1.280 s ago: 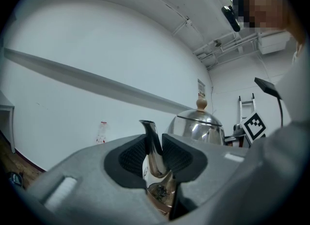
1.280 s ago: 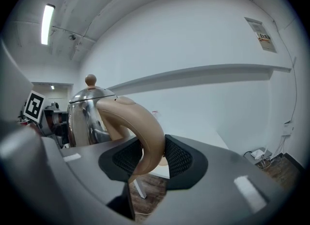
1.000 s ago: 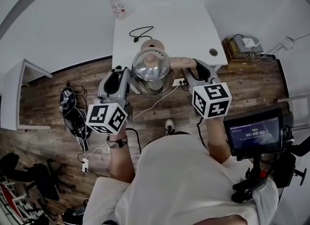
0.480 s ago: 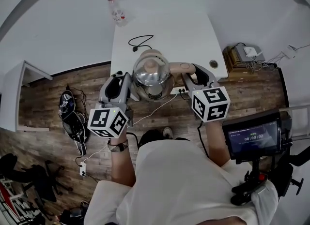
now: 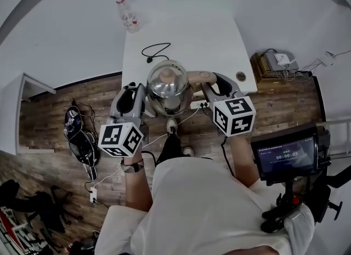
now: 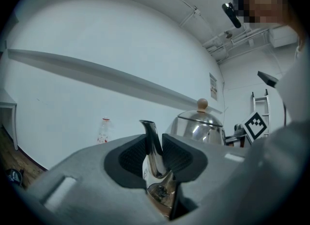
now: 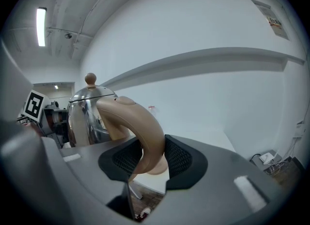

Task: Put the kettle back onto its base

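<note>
Left jaws: the left gripper [image 6: 156,154] stands partly spread, its pads pinching the steel spout [image 6: 151,141] of the kettle [image 5: 169,84].
Right jaws: the right gripper [image 7: 152,157] stands wide, its pads pressed on either side of the beige handle [image 7: 139,125].
Kettle: held in the air between the two grippers, upright, with the knobbed lid [image 5: 164,75] on top. In the head view it overlaps the near edge of the white tabletop [image 5: 208,34], partly over it and partly over the wooden floor [image 5: 60,97].
Cord: a black cord [image 5: 155,51] lies looped on the tabletop just beyond the kettle.
Bottle: a clear bottle [image 5: 126,17] stands at the far left corner of the tabletop.
Change from a second ago: both grips are the same, on spout and handle. The kettle and both grippers have come forward from over the floor toward the tabletop, so the gap between kettle and cord has narrowed.
</note>
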{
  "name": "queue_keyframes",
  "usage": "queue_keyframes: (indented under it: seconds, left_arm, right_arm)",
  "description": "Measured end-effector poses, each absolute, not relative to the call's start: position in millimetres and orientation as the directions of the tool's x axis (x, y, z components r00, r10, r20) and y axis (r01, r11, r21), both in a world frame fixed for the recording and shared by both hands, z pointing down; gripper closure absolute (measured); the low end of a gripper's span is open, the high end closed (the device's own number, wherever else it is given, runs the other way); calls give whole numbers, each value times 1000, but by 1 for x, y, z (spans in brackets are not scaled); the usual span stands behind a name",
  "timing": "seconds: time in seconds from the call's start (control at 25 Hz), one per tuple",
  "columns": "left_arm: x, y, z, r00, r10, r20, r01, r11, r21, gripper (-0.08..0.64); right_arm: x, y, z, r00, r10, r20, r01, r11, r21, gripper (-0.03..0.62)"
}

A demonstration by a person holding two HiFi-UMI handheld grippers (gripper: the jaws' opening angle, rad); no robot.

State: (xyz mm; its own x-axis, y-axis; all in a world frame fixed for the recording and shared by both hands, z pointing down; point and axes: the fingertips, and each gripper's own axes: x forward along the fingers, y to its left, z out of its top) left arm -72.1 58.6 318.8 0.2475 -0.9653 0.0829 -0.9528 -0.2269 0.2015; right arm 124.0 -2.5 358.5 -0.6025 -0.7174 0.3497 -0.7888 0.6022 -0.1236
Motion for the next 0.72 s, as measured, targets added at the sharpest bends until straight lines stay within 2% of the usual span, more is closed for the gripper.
queue_keyframes:
  seconds: [0.2,0.52,0.72]
  left_arm:
    - [-90,13,329,248,-964,92,-951,-225,212,457]
    - [-92,6,333,258,-962,84,-950,-238,201,457]
    - [-128,-60,351,271,-956,111,-945,-242,222,457]
  right_arm:
    - [107,-47,367,-594,-720,359,-795,594,-125,449]
    - [105,-52,370,-584,-735,344,-800,593,-90,449]
    - [70,-115,387,-571,-728,379,-806,584,-95,449]
